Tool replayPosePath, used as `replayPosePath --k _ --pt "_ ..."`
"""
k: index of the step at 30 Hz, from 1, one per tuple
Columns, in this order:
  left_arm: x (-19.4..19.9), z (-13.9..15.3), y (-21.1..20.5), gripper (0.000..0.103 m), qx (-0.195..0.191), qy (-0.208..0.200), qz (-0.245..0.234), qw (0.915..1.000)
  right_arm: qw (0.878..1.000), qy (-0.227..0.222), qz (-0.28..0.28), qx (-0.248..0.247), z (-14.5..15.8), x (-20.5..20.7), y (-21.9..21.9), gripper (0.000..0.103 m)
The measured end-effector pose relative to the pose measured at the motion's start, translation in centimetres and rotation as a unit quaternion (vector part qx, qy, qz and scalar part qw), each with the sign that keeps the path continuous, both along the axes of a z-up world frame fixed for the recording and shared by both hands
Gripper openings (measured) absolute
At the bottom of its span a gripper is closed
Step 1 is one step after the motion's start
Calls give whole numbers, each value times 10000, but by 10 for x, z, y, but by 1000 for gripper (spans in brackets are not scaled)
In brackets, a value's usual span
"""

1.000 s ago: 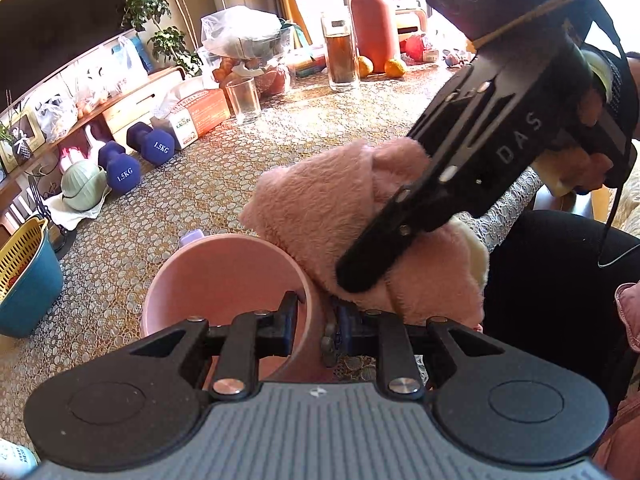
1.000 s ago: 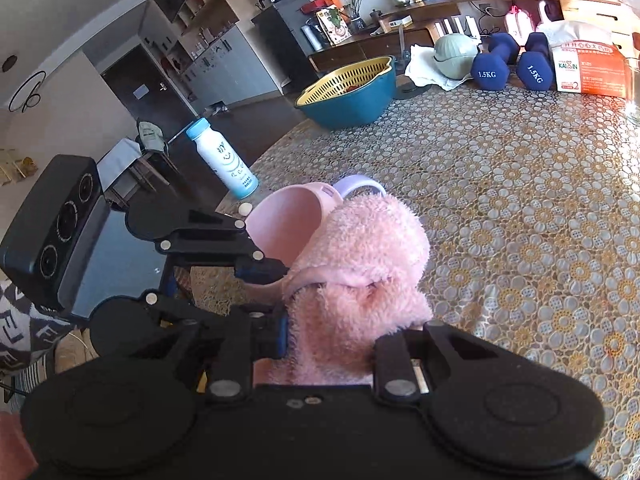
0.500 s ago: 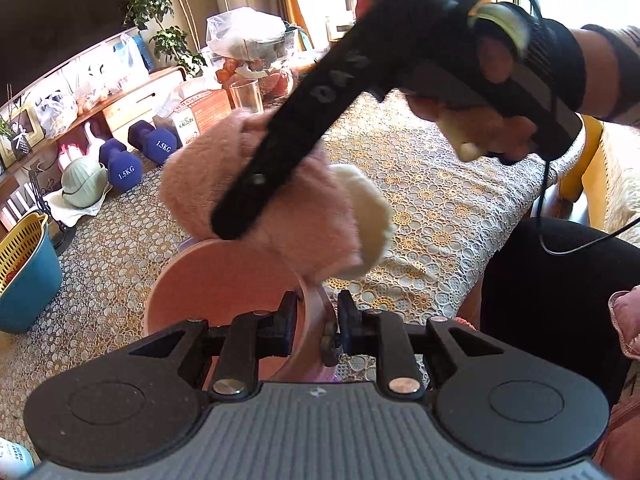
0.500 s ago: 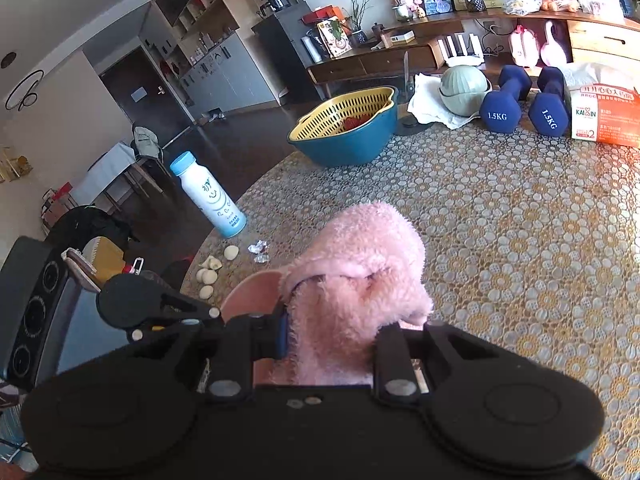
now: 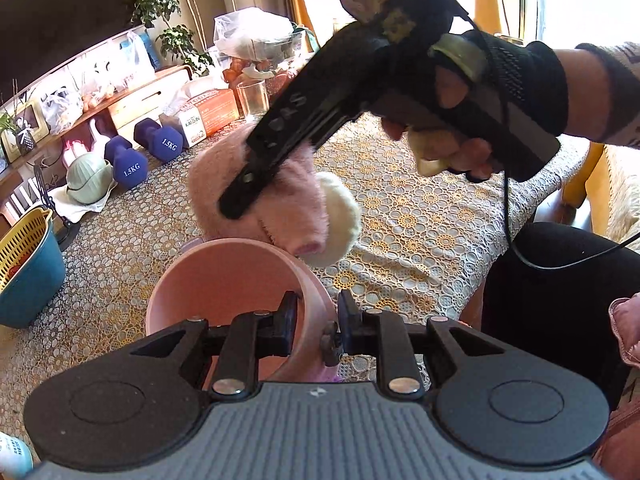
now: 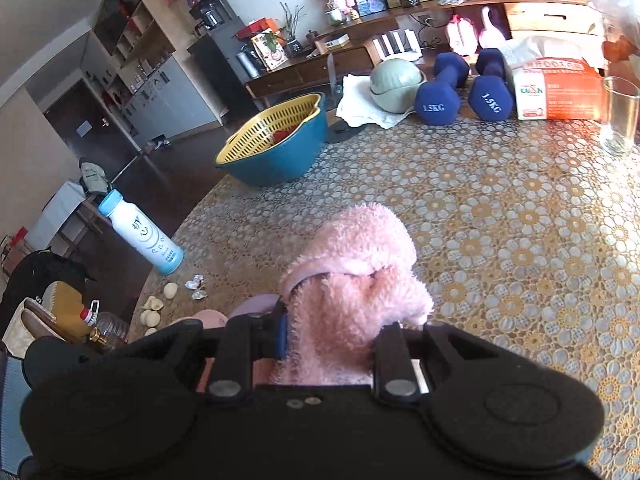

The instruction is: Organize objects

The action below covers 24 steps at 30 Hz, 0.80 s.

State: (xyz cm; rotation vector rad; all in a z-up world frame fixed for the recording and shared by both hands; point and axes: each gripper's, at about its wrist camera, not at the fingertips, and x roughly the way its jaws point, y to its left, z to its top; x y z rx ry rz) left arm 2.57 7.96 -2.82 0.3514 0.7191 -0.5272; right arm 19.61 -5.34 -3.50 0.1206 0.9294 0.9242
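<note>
My left gripper [image 5: 318, 320] is shut on the near rim of a pink cup [image 5: 224, 276], one finger inside and one outside. My right gripper [image 6: 336, 332] is shut on a fluffy pink plush slipper [image 6: 356, 276] with a cream sole [image 5: 340, 220]. In the left wrist view the slipper [image 5: 288, 196] hangs just above the far rim of the cup, toe down. A sliver of the cup's rim [image 6: 210, 316] shows at the lower left of the right wrist view.
The table [image 6: 520, 220] has a gold-flowered lace cloth. On it stand a blue bowl with a yellow strainer [image 6: 276, 148], two blue dumbbells [image 6: 464, 92], a green bowl [image 6: 394, 84], an orange tissue box [image 6: 560, 88], a glass [image 6: 618, 116] and a white bottle [image 6: 140, 236].
My right gripper has lifted the slipper up and carried it left, from beside the cup to above its far rim. My left gripper kept its hold on the cup.
</note>
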Motion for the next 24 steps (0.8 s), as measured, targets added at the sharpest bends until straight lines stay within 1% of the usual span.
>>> replayPosePath --k 3,7,11,15,18,21,24 --pt "2 1 3 21 -82 17 45 10000 9999 -81 72 3 4 -9 -18 22" --pt "3 1 3 21 -103 9 72 9999 9987 -207 463 -78 12 -34 -34 22" --pt "3 1 2 21 -91 11 69 9999 9957 -196 891 -129 15 -60 -37 22" --pt "2 1 2 21 -67 17 18 10000 9915 -181 1276 -179 15 -78 -30 22" --pt "0 0 0 21 -21 -3 -1 10000 9895 -152 1424 -202 14 -82 -21 22" --pt "1 2 4 21 -92 17 63 9999 9890 -166 1457 -168 16 -80 -17 22" --pt "0 3 3 21 -44 0 45 10000 9886 -199 1483 -138 20 -77 -14 22"
